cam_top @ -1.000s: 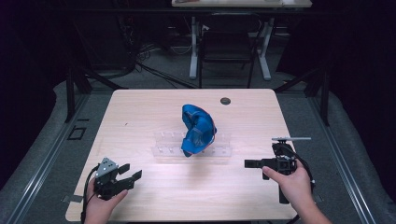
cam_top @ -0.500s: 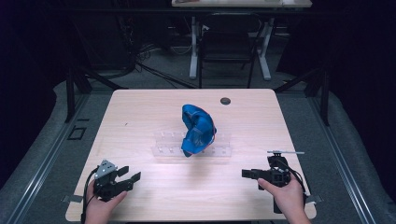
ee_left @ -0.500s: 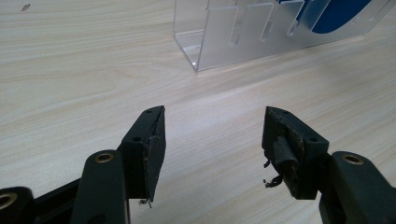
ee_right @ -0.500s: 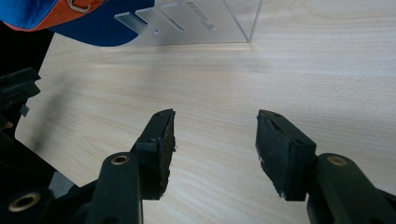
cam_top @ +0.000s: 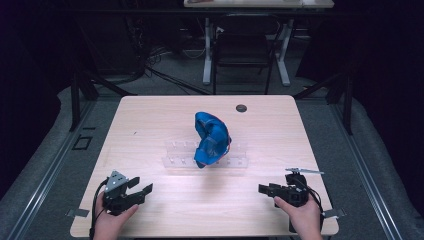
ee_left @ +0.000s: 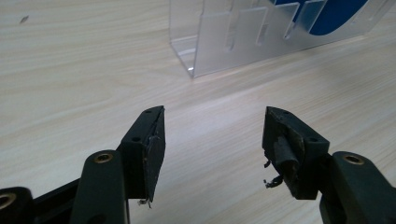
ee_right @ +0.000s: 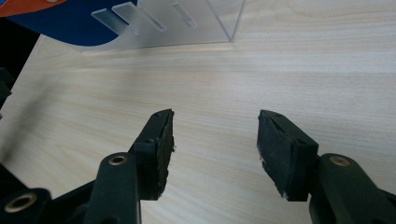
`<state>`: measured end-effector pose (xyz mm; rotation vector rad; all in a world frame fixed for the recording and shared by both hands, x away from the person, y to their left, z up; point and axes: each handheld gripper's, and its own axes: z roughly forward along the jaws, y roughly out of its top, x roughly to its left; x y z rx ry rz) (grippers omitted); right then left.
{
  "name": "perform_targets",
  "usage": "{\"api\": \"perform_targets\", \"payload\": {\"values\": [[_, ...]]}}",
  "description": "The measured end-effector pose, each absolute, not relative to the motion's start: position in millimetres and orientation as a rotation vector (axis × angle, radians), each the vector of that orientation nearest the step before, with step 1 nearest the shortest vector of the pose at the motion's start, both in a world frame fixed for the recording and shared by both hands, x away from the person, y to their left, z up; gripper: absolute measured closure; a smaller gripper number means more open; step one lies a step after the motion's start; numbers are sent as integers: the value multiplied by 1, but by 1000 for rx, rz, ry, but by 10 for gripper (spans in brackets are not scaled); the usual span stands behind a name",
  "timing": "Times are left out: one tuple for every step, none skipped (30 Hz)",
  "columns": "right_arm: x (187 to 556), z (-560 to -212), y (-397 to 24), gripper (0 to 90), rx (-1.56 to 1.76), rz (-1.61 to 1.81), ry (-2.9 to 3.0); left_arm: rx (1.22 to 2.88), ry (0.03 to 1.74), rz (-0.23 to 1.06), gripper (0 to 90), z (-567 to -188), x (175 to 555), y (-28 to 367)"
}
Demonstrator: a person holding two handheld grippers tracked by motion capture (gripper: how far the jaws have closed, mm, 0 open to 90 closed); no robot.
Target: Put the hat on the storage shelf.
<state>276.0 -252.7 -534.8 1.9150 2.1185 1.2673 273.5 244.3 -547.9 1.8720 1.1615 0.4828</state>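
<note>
The left gripper [cam_top: 142, 189] is held with jaws wide apart and nothing between them, low over the pale wooden table [cam_top: 150, 125], near its front edge. The right gripper [cam_top: 264, 188] is likewise spread wide and empty; its jaws have just been opening. Between and beyond both, a clear acrylic slotted rack [cam_top: 175, 155] is seen, bearing a blue folded soft item [cam_top: 212, 137]. Behind the rack, a dark room with grey floor [cam_top: 350, 135] is found.
</note>
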Motion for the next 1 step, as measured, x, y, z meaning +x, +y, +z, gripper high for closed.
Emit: {"api": "perform_targets", "payload": {"values": [[275, -538, -253, 455, 1906, 1272, 2100, 1888, 1146, 492, 400, -545, 275, 239]]}}
